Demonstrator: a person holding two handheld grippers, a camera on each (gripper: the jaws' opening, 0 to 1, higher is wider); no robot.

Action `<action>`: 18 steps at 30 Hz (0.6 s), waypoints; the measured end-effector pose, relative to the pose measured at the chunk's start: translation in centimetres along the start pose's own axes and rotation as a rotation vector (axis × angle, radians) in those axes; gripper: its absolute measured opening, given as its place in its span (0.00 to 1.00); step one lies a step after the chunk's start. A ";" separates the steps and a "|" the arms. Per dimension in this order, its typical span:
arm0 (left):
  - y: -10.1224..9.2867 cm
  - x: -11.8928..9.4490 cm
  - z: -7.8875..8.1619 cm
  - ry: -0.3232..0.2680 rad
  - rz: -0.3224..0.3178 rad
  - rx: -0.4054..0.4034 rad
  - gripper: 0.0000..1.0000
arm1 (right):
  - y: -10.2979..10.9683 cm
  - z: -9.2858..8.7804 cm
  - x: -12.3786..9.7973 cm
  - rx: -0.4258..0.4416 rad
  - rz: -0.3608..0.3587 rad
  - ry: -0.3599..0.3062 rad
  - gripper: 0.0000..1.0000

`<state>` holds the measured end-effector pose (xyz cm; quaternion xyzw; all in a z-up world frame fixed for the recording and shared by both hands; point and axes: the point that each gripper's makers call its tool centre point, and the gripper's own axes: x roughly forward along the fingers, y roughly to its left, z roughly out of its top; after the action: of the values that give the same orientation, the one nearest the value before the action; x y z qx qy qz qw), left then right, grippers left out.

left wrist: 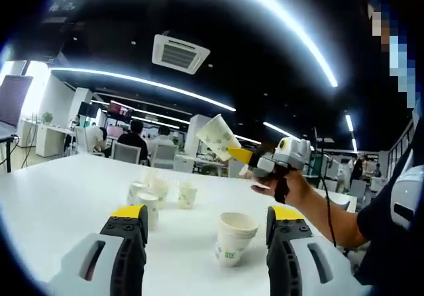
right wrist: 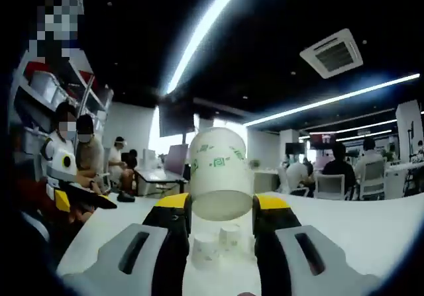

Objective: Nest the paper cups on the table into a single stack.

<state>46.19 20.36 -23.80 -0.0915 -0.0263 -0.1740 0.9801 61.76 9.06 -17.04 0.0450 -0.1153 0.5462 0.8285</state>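
Your right gripper (right wrist: pixel 222 216) is pinching a paper cup (right wrist: pixel 220 173) aloft, jaws snug on its sides; your left gripper (left wrist: pixel 207 218) hangs open, empty, above the stack (left wrist: pixel 234 236) on the table (left wrist: pixel 59 197). Squeeze harder and the cup crumples, jamming the nest

Both grippers look alike: the left gripper (left wrist: pixel 207 226) and right gripper (right wrist: pixel 222 213) have pale grey jaws, dark slots, black inner faces and yellow tips; a dark sleeve (left wrist: pixel 387 233) beside the left one.
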 end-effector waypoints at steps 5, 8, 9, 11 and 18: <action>-0.9 0.5 0.8 -0.014 -0.022 0.009 0.78 | 1.0 2.1 -0.4 0.061 0.064 -0.064 0.38; -1.4 0.8 1.2 -0.019 -0.031 0.018 0.78 | 1.9 4.1 -0.6 0.084 0.112 -0.115 0.38; -1.5 0.8 1.4 -0.021 -0.032 0.019 0.78 | 2.1 4.5 -0.6 0.095 0.128 -0.126 0.38; -1.8 0.9 2.1 -0.035 -0.039 0.016 0.78 | 2.8 6.1 -0.7 0.123 0.187 -0.170 0.38; -3.1 1.5 4.9 -0.092 -0.063 0.012 0.76 | 4.5 8.8 -1.5 0.182 0.317 -0.264 0.38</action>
<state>46.42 17.96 -18.33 -0.0924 -0.0751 -0.2003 0.9725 55.79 7.79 -9.06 0.1722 -0.1786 0.6669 0.7026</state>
